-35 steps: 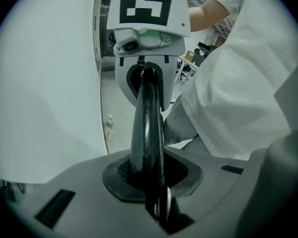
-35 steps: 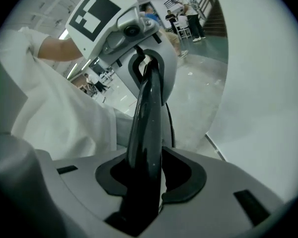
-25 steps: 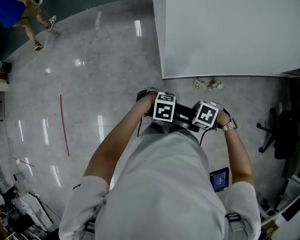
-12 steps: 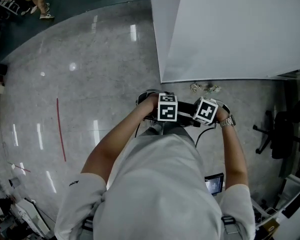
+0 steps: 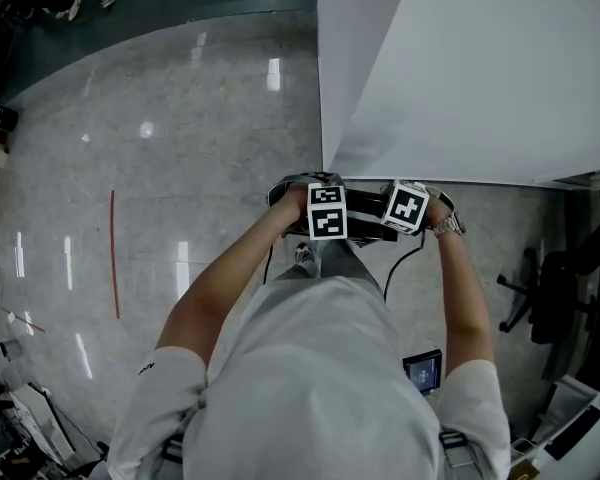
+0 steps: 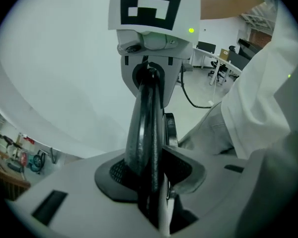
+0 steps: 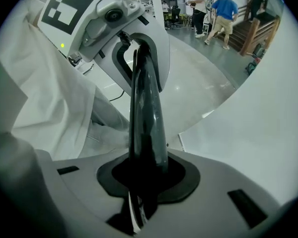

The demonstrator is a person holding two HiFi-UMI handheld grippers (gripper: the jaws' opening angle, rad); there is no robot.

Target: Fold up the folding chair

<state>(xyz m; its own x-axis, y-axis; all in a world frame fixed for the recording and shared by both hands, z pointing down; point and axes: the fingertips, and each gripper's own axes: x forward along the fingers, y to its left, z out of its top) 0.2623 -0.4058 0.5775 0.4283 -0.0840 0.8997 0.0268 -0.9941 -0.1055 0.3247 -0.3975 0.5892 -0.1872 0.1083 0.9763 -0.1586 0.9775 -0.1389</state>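
Compared with one second ago, the person has come closer to the white wall point(image 5: 480, 68). Its lower corner now stands just beyond both jaws, where before some floor point(image 5: 180, 148) lay between. The left gripper point(image 6: 156, 172) has just been opening its jaws a little, yet the black top rail of the folding chair point(image 6: 148, 118) sits between them and both pads lie against it. The right gripper point(image 7: 145, 177) has been closing its jaws, and they clamp the same rail, just beside the left jaws.

Most of the chair is hidden. In the head view only a short black piece shows between the two marker cubes point(image 5: 327, 211); the rest is under the grippers and the person's white shirt point(image 5: 320, 388). The seat and the legs I cannot make out.

To the left of the jaws, well apart, a red line point(image 5: 113, 253) runs on the shiny floor. To the right of the jaws, also well apart, stands a black office chair point(image 5: 540, 293), partly cut by the edge. In the right gripper view some people point(image 7: 223, 9) walk far beyond the jaws.
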